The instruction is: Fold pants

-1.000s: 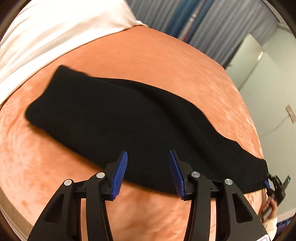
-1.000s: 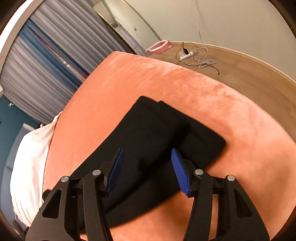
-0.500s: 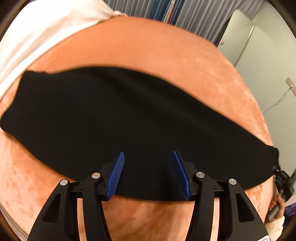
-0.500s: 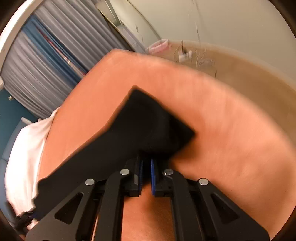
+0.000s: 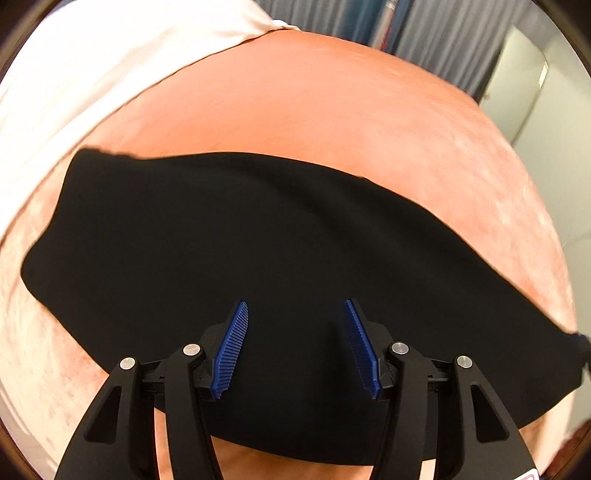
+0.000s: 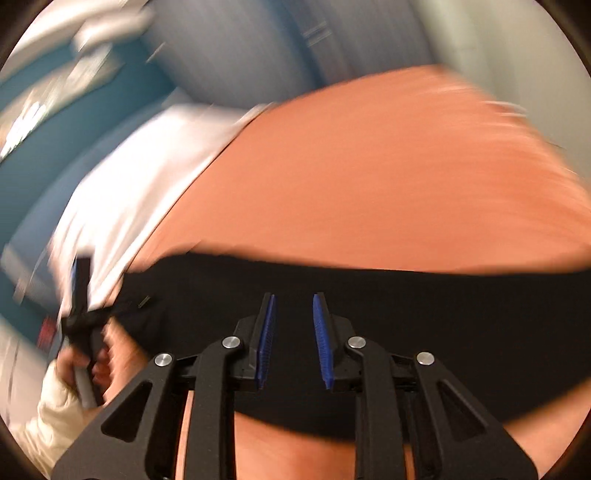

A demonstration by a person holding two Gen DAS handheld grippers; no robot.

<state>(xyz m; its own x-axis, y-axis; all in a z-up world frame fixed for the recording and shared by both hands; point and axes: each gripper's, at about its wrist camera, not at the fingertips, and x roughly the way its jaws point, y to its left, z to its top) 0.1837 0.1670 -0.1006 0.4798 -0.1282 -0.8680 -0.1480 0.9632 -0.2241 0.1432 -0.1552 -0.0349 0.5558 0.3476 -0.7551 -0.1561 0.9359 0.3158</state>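
Note:
The black pants (image 5: 258,251) lie as one long folded strip across the orange bed cover (image 5: 332,110). My left gripper (image 5: 293,325) is open and empty, with its blue pads over the strip's near edge. In the blurred right wrist view the pants (image 6: 424,317) fill the lower half. My right gripper (image 6: 293,314) hovers over them with its jaws partly apart and nothing between the pads. The left gripper and the hand that holds it (image 6: 83,332) show at the strip's left end.
A white sheet or pillow (image 5: 92,66) lies at the head of the bed, also seen in the right wrist view (image 6: 140,177). Grey and blue curtains (image 5: 406,22) hang behind. A pale wall and door (image 5: 535,92) stand to the right.
My right gripper closed on the pants' end half a second ago, then swung round sharply and now has its jaws partly apart. The left gripper stayed open and shifted slightly over the strip.

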